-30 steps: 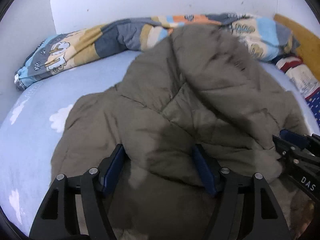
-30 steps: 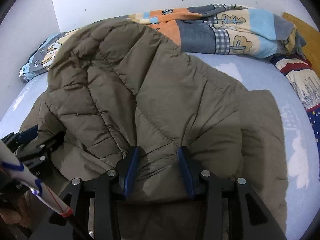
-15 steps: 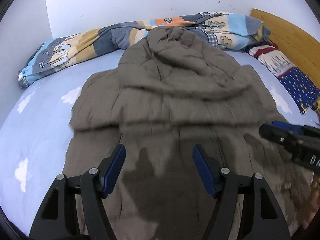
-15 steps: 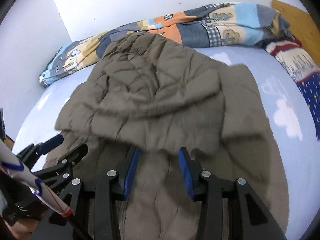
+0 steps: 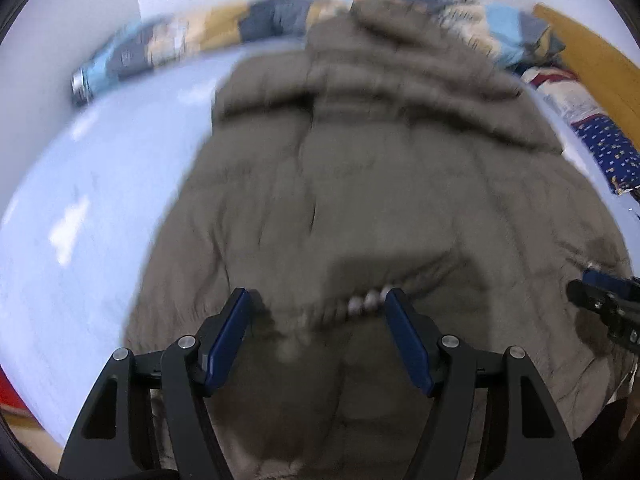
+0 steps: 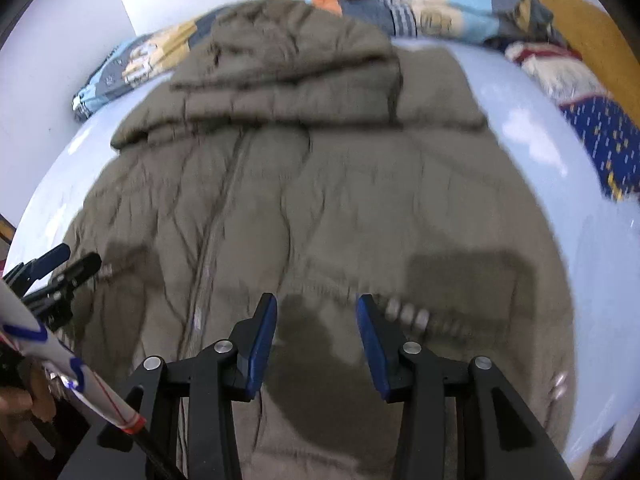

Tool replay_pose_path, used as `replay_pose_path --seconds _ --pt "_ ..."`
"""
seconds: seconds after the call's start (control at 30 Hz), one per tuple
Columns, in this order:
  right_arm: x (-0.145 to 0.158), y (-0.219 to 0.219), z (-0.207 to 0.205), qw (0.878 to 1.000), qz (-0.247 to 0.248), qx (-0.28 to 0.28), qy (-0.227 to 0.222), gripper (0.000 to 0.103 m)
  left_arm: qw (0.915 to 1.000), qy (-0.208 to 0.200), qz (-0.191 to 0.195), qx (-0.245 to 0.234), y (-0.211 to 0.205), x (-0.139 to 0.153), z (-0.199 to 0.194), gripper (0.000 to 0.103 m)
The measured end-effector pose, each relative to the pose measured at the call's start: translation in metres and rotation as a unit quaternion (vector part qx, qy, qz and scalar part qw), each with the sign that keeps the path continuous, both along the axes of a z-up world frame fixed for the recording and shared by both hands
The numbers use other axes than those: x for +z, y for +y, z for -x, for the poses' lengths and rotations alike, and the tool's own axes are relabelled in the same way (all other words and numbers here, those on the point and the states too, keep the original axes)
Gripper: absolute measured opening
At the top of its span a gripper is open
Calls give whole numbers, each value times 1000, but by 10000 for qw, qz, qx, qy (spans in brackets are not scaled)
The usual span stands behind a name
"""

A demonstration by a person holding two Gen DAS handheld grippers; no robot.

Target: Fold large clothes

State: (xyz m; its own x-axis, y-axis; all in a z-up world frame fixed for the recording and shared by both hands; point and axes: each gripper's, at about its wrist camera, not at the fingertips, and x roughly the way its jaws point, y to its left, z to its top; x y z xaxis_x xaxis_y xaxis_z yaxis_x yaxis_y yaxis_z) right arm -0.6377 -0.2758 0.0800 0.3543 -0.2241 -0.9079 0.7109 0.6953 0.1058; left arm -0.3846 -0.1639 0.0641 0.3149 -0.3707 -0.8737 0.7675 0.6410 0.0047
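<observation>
Nearest the lens: left gripper (image 5: pixel 316 312) with jaws standing moderately apart over the near hem of the jacket (image 5: pixel 360 200); a row of pale snaps or beads between the blue pads, yet no pad seen pressing on cloth — nothing held. Right gripper (image 6: pixel 316 316) likewise parted, somewhat narrower, hovering above the same lower edge beside a similar row of snaps; empty, so far as the blurred frames allow. At the left margin of the right wrist view: a hand (image 6: pixel 18 404) and a white sleeve with blue and red trim. Beyond the pads: olive quilted jacket spread front-up on the pale blue bed sheet (image 5: pixel 100 200), zip line running up the middle, hood (image 6: pixel 288 52) lying flat at the far end. Farther off: patchwork blanket (image 6: pixel 432 8) bunched along the wall, patterned pillows (image 6: pixel 592 128) and wooden headboard (image 6: pixel 592 36) to the right. Step judged in hand: garment laid out flat, folding proper not yet begun — grippers apparently repositioning at the hem. Next move calls for descent onto one chosen edge or sleeve, firm closure through thick padding, then a lift and carry across the body; springy fill likely to resist a crease.
</observation>
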Motion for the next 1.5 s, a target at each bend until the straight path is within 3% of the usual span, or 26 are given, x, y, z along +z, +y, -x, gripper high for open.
replay_pose_path --seconds 0.13,0.27,0.53,0.73,0.8,1.0,1.07,1.27,1.5 --pt "-12 10 3 9998 135 89 138 47 9994 -310 -168 -51 1 -6 10 70" --pt "1 15 11 9993 336 135 -25 47 9996 -273 116 -39 15 5 23 70" --pt "15 17 21 9993 255 -22 -280 47 9946 -947 407 -79 50 33 51 70" --pt "6 33 5 9992 193 320 -121 48 9974 -709 91 115 57 12 35 70" --pt "2 38 1 9989 221 411 -22 53 9984 -563 -20 103 57 1 32 70" --pt "1 42 1 9981 301 532 42 55 9972 -742 53 42 62 4 35 70" --pt "9 37 11 9985 284 425 -173 55 9967 -778 181 127 69 9 32 70" --pt "21 19 49 9987 419 -91 -262 55 9938 -951 347 457 90 15 15 70" --pt "20 -1 97 9957 231 -836 -319 55 9946 -666 341 721 97 7 0 70"
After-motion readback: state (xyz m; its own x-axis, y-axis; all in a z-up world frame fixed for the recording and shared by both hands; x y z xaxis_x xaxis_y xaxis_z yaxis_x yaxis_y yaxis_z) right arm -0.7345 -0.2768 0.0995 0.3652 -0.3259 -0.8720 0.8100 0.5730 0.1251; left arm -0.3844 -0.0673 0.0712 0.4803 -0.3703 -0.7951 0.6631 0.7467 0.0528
